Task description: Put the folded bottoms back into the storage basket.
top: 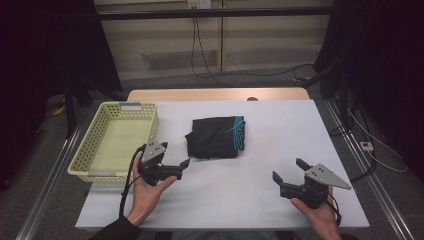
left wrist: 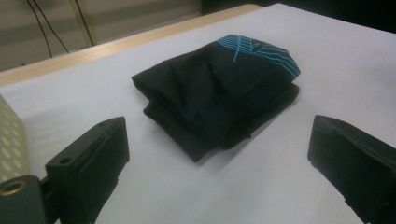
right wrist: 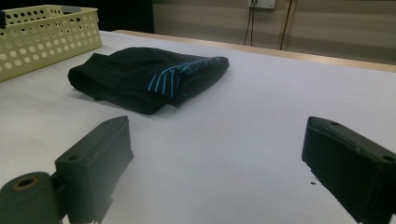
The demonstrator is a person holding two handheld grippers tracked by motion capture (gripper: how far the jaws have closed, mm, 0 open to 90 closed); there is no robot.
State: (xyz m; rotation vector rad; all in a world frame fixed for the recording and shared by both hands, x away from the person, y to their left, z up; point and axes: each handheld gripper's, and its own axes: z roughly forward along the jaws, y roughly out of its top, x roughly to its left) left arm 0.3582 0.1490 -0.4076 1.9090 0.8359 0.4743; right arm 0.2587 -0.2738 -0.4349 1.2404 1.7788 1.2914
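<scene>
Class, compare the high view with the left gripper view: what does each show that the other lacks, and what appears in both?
High view alone: the whole yellow basket with its handles, the right gripper, both hands, the floor and cables. Left gripper view alone: a close look at the cyan line pattern on the folded black garment, framed by the wide-open jaws of the left gripper. Both: garment, left gripper, white table, a basket corner.

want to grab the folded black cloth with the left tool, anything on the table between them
Nothing visible does. The left tool is open and points at the folded black cloth, with bare white table between them. The yellow basket sits off to its left, out of that path.
</scene>
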